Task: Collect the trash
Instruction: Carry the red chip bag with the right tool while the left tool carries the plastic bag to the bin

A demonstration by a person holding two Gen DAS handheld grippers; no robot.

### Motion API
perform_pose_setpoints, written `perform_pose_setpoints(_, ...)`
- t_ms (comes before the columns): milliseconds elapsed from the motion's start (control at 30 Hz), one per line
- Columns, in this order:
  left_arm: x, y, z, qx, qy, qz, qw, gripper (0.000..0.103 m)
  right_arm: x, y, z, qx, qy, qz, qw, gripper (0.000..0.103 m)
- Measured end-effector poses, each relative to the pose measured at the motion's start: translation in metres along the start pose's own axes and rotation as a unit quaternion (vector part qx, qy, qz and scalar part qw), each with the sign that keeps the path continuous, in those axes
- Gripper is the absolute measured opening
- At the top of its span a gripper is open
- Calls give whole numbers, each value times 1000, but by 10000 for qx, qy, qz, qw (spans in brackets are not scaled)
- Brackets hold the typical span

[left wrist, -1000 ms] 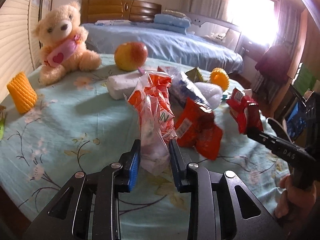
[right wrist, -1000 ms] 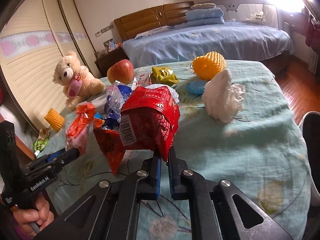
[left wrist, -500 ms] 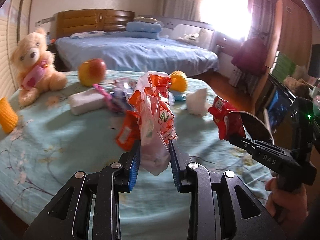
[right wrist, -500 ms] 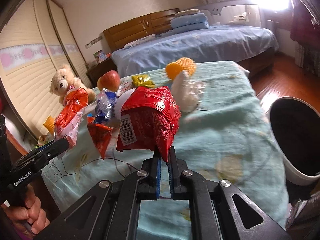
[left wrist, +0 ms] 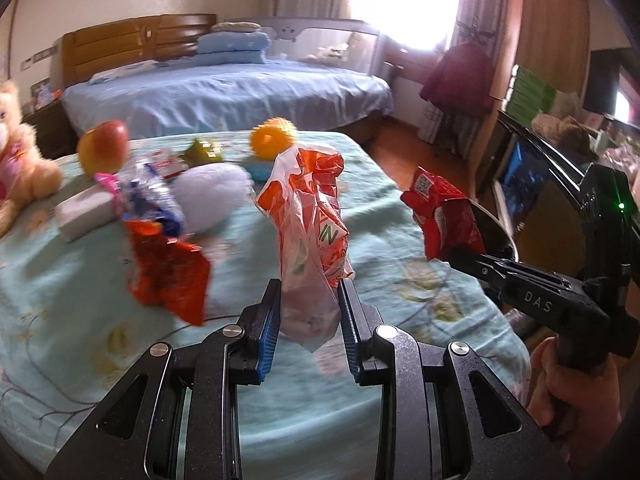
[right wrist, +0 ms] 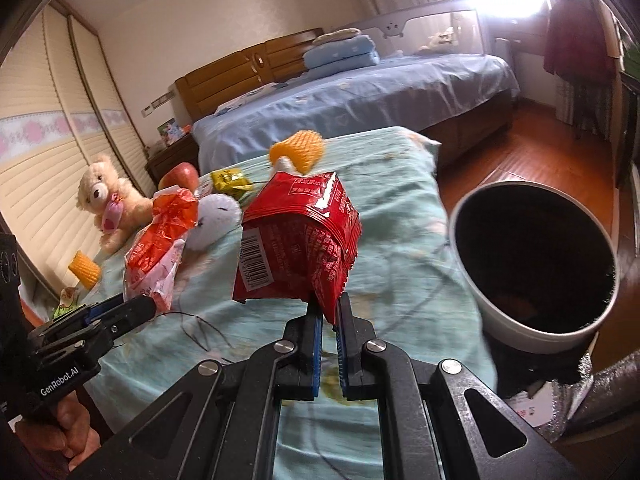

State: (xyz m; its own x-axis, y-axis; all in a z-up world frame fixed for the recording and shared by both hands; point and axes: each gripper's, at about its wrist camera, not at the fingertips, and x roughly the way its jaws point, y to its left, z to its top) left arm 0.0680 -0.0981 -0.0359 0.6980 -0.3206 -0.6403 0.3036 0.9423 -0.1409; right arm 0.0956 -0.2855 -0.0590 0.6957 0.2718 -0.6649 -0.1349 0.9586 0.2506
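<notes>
My left gripper (left wrist: 308, 292) is shut on an orange-and-clear plastic bag (left wrist: 312, 220) and holds it up above the table; the bag also shows in the right wrist view (right wrist: 160, 240). My right gripper (right wrist: 329, 308) is shut on a red snack packet (right wrist: 296, 252), held up just left of a white trash bin with a dark inside (right wrist: 532, 256). The packet also shows in the left wrist view (left wrist: 444, 216), with the bin's rim (left wrist: 496, 224) behind it. More wrappers lie on the table: a red one (left wrist: 168, 276), a blue-and-clear one (left wrist: 152, 196) and a yellow one (right wrist: 230, 180).
The table has a light-blue floral cloth (left wrist: 80, 280). On it are a teddy bear (right wrist: 108, 208), an apple (left wrist: 102, 152), an orange net ball (left wrist: 272, 144), a white foam piece (left wrist: 210, 196), a white block (left wrist: 84, 216) and an orange foam sleeve (right wrist: 84, 268). A bed (right wrist: 360, 96) stands behind.
Both grippers have swung to the right with their loads. The trash bin has come further into the right wrist view and now sits close beside the red packet.
</notes>
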Motion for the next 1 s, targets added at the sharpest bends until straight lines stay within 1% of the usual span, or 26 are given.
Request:
perform_pose_setpoints(367, 27, -43, 7, 314, 190, -363, 9987, 27, -13, -40, -1, 271, -47, -403, 9988, 6)
perform_pose_setpoints(600, 37, -61, 8, 458, 310, -501, 9972, 27, -19, -59, -2, 407, -58, -566, 9976, 6)
perform_pose_setpoints(1000, 53, -86, 19, 679, 392, -664, 9947, 27, -23, -90, -3, 634, -42, -785, 9949, 6)
